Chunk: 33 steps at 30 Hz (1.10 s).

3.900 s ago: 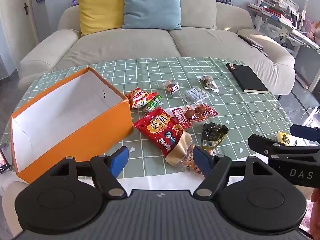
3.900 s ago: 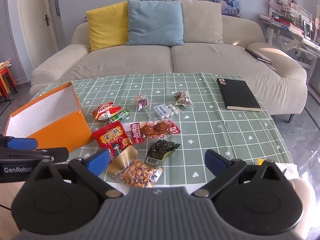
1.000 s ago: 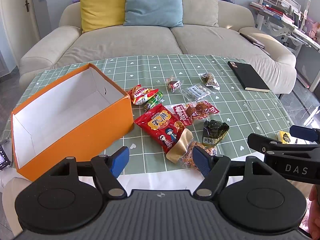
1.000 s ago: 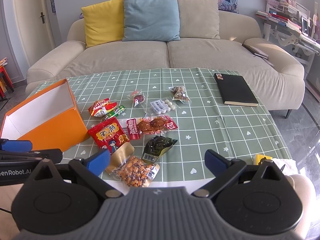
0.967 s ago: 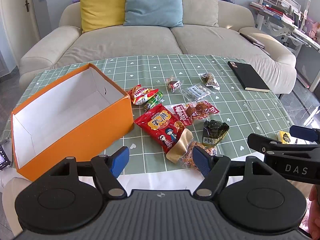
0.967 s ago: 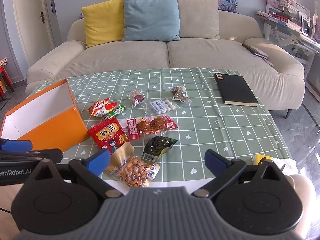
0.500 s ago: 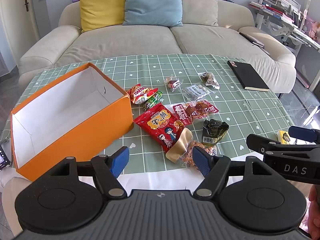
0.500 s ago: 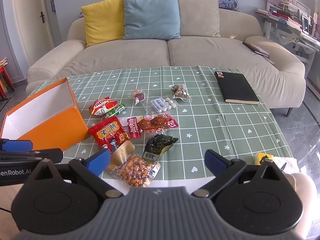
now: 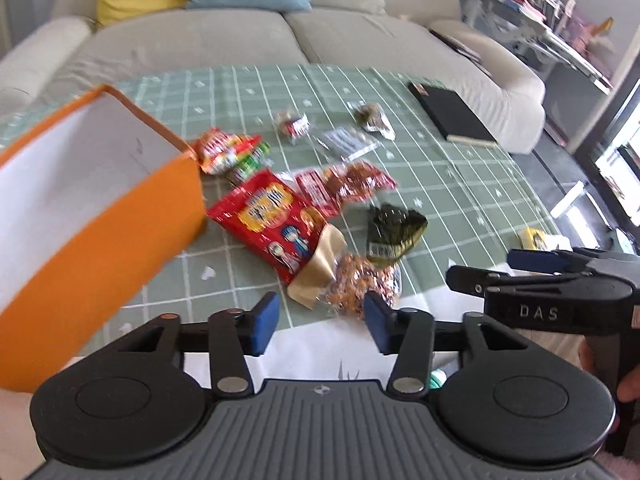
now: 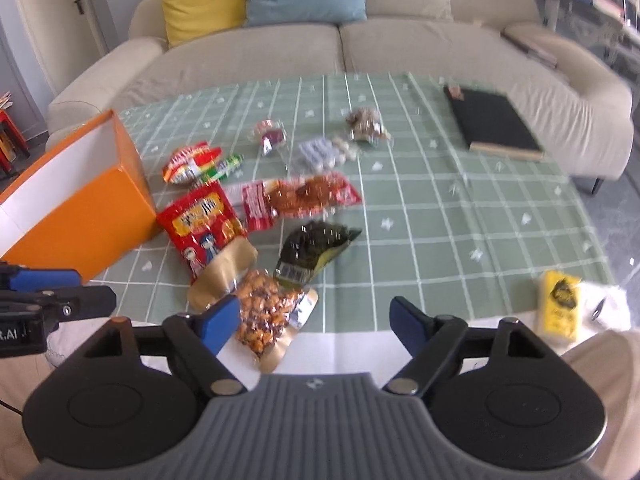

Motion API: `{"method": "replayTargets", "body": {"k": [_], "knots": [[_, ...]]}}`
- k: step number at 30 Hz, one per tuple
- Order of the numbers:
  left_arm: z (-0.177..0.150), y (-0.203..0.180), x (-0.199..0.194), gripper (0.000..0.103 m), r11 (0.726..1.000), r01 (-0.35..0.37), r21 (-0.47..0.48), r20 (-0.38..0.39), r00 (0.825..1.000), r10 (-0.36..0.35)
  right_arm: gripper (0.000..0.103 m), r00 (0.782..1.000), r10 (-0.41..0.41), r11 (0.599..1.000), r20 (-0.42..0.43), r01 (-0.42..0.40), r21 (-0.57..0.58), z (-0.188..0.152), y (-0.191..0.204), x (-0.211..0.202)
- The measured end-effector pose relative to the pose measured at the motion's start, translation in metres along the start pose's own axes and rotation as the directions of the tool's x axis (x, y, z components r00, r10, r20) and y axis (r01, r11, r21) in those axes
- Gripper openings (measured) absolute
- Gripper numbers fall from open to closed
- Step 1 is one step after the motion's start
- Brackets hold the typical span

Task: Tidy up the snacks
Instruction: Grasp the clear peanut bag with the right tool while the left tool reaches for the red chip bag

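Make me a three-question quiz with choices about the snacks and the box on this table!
1. Where does the orange box stand among the snacks?
A. left of them
B. right of them
C. on top of them

2. What colour is the notebook on the tablecloth?
A. yellow
B. black
C. red

3. What is inside the orange box?
A. every snack
B. only the peanut bag
C. nothing that can be seen

Answers:
1. A, the box sits at the left edge, with the red chip bag just to its right.
2. B, the notebook is black, lying near the sofa side.
3. C, its white inside looks bare, and the peanut bag lies on the table.
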<state>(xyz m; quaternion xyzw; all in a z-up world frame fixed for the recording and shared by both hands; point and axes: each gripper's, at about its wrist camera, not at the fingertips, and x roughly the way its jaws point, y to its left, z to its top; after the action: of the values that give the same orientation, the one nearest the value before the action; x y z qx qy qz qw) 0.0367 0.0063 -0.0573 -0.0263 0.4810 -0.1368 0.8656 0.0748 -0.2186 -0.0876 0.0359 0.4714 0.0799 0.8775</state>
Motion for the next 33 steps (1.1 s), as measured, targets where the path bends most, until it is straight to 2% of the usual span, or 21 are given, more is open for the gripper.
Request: {"method": "replayTargets", "body": {"k": [2,4,8,13,16,20,27,30,33], "knots": [[-0.001,0.004,0.01,0.047,1.0,0.03,0.003,-0.006,1.0,-0.03,0.072,1.0,0.027,1.0,-0.011,-0.027,0.007,-0.002,-0.002,0.01],[-0.002,0.006,0.019,0.041,0.999,0.038,0.012,-0.012,0.999,-0.038,0.07,0.999,0.043,0.999,-0.021,-0.044,-0.004,-0.003,-0.001,0.02],[-0.002,0.014,0.037,0.039,0.999,0.044,0.009,-0.042,0.998,-0.044,0.069,0.995,0.081,0.997,-0.054,-0.081,0.003,-0.005,-0.001,0.041],[-0.002,0.015,0.047,0.039,0.999,-0.032,0.025,-0.057,0.998,0.033,0.072,0.986,0.142,0.99,-0.089,-0.143,-0.006,-0.005,0.003,0.062],[-0.007,0.018,0.051,0.039,0.996,-0.089,0.03,-0.086,0.992,0.091,0.073,0.978,0.183,0.98,-0.096,-0.189,-0.062,-0.006,0.014,0.071],[-0.012,0.026,0.053,0.039,0.995,-0.098,0.009,-0.107,0.989,0.099,0.073,0.97,0.223,0.958,-0.098,-0.236,-0.164,-0.006,0.029,0.081],[-0.014,0.023,0.058,0.041,0.994,-0.1,0.039,-0.1,0.99,0.104,0.074,0.973,0.21,0.909,-0.094,-0.229,-0.348,-0.007,0.041,0.109],[-0.015,0.023,0.063,0.042,0.994,-0.101,0.047,-0.106,0.989,0.106,0.076,0.971,0.224,0.892,-0.08,-0.237,-0.385,-0.007,0.042,0.114],[-0.014,0.024,0.066,0.043,0.994,-0.102,0.039,-0.115,0.988,0.106,0.085,0.971,0.227,0.879,-0.08,-0.24,-0.411,-0.007,0.043,0.12]]}}
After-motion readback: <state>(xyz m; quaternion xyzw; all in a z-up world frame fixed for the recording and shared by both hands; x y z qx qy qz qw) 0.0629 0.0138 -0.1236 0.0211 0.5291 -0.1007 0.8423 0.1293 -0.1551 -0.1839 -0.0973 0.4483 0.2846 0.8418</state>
